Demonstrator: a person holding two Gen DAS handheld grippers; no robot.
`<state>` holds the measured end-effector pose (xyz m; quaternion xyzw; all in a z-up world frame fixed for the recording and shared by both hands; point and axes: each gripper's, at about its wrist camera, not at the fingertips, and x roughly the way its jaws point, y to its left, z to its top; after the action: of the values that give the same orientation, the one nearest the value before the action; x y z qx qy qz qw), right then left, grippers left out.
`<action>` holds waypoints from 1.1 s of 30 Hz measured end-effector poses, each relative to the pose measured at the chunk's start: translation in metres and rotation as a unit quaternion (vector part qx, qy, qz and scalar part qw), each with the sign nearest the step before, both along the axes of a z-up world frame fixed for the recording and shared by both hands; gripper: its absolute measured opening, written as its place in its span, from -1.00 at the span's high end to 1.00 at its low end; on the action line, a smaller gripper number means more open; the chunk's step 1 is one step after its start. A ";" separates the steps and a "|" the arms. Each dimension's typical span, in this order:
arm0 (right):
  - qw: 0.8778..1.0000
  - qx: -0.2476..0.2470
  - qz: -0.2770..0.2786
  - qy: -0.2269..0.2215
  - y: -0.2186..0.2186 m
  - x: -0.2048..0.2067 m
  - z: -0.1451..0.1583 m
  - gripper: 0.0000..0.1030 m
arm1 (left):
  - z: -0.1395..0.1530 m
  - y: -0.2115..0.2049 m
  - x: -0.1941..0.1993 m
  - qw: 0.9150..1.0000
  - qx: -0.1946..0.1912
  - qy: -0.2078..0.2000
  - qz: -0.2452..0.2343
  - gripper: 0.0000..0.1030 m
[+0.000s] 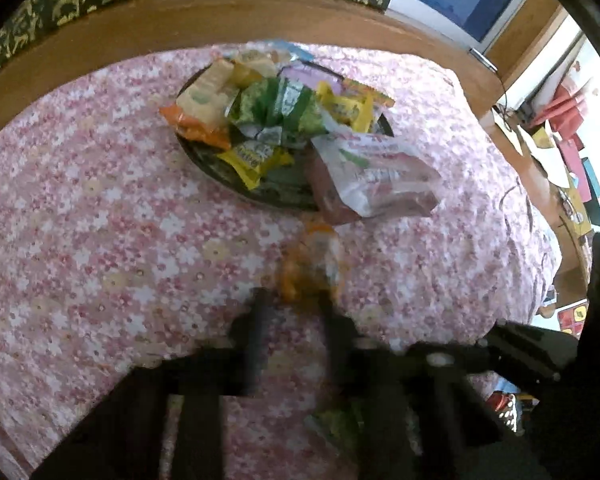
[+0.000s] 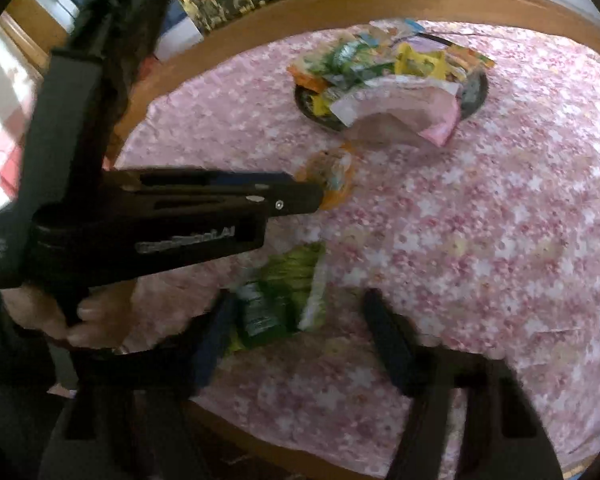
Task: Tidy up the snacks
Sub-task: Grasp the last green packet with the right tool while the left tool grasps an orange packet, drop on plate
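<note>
Left hand-held gripper (image 1: 292, 300) clenched on a small orange crinkly snack packet (image 1: 310, 264), fingertips pinching its near end, held over the pink floral tablecloth (image 1: 100, 220) of the round wooden tabletop (image 1: 80, 52). Same packet (image 2: 332, 178) seen from the right wrist at the tip of the left tool, at 12 o'clock from the green packet. Right hand-held gripper (image 2: 300, 312) spread wide, released, fingers either side of a green and white foil snack packet (image 2: 284, 296) lying flat on the cloth; left finger (image 2: 216, 336) touching or just beside it, blurred. At 12 o'clock beyond the orange packet, a dark round plate (image 1: 228, 172) heaped with yellow, green and orange wrapped snacks (image 1: 268, 108). Large pink and white plastic bag (image 1: 372, 176) overhanging the plate's rim at 4 o'clock.
</note>
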<state>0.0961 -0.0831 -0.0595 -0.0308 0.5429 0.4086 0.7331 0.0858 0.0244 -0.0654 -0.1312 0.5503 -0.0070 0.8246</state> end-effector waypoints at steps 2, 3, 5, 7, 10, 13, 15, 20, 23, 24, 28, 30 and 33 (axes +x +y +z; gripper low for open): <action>1.000 0.001 -0.004 -0.007 -0.002 0.000 0.004 0.21 | 0.001 0.006 -0.002 1.000 -0.002 -0.003 0.010 0.83; 1.000 0.003 -0.003 -0.007 -0.003 0.001 0.005 0.29 | 0.003 0.008 -0.004 1.000 -0.008 -0.006 0.010 0.88; 1.000 0.019 -0.007 0.000 -0.009 0.003 0.008 0.52 | 0.008 0.012 -0.008 1.000 -0.015 -0.017 0.012 0.94; 0.999 0.035 -0.012 0.004 -0.016 0.007 0.016 0.52 | 0.012 0.017 -0.012 1.000 -0.018 -0.021 0.011 0.95; 0.999 0.041 -0.015 -0.008 -0.024 0.014 0.028 0.53 | 0.013 0.019 -0.011 0.999 -0.040 -0.016 0.009 0.30; 0.999 0.042 -0.022 -0.008 -0.031 0.020 0.034 0.53 | 0.010 0.016 -0.004 0.997 -0.064 -0.031 0.011 -0.40; 0.999 0.043 -0.031 -0.007 -0.040 0.025 0.040 0.54 | 0.008 0.009 0.005 0.997 -0.073 -0.037 0.007 -0.18; 0.996 0.063 -0.049 -0.025 -0.060 0.040 0.063 0.55 | 0.011 0.006 0.016 0.998 -0.054 -0.014 -0.005 0.67; 0.995 0.077 -0.052 -0.041 -0.059 0.060 0.077 0.55 | 0.035 0.017 0.004 0.999 -0.032 -0.018 0.004 0.66; 0.994 0.079 -0.053 -0.048 -0.057 0.068 0.080 0.55 | 0.049 0.025 -0.001 0.999 -0.035 -0.028 0.010 0.66; 0.993 0.085 -0.056 -0.058 -0.037 0.107 0.077 0.55 | 0.080 0.039 0.012 0.997 -0.031 -0.069 0.017 0.65; 0.993 0.086 -0.058 -0.052 -0.027 0.125 0.069 0.57 | 0.086 0.039 0.035 0.997 -0.020 -0.077 0.014 0.65; 0.993 0.087 -0.062 -0.055 -0.012 0.146 0.063 0.60 | 0.087 0.038 0.075 0.997 -0.010 -0.081 0.003 0.64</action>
<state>0.2417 -0.0950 0.0031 0.0445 0.4653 0.4058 0.7854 0.1612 0.0623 0.0212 -0.1397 0.4812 -0.0207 0.8652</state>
